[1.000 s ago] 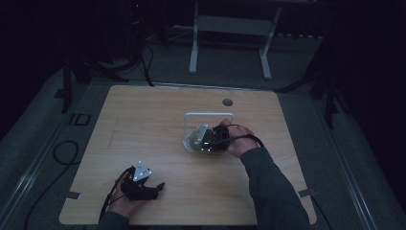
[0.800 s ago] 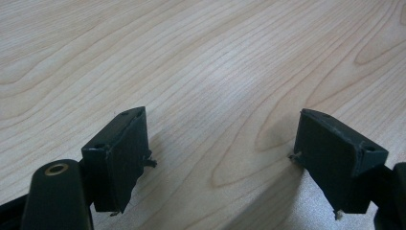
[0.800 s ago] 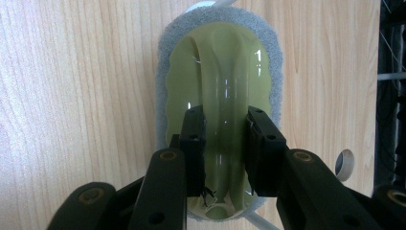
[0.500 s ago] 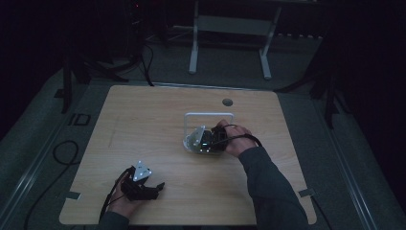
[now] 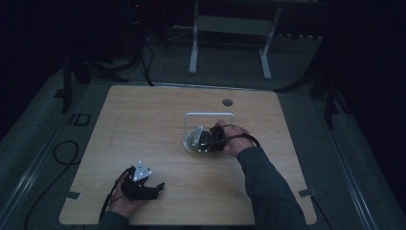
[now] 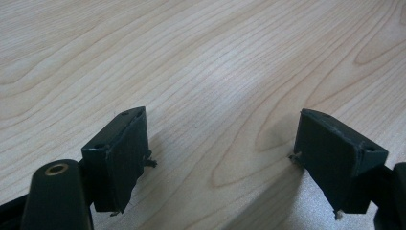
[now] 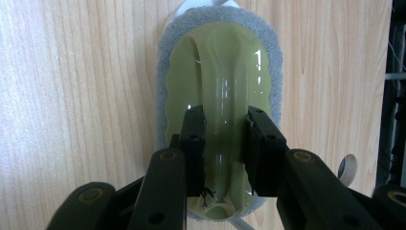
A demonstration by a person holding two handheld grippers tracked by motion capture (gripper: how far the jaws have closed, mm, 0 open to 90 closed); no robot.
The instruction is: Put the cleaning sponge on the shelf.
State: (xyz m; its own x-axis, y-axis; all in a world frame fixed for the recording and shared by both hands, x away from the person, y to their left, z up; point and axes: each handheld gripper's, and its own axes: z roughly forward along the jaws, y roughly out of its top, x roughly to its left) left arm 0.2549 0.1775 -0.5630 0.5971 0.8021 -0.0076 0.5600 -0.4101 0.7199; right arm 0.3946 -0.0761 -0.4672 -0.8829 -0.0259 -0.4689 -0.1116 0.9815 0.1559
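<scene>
The wooden table is carrying everything here, and near its middle a white wire rack is standing upright. Just in front of this rack, touching its base, a scrubbing brush is lying, with a translucent yellow-green body, a raised handle ridge and a grey scouring pad around the edge. The right gripper is coming down on the brush from above, and its jaws are standing partly closed, one on each side of the handle ridge, with the pads pressing on it, so it seems to be holding the brush there. The left gripper is resting far from the rack, at the near left part of the table, and its jaws are standing wide apart with nothing between them. I think the smooth, shiny ridge could be slipping out of the pads if the brush is lifted quickly, and it could be catching on the rack.
</scene>
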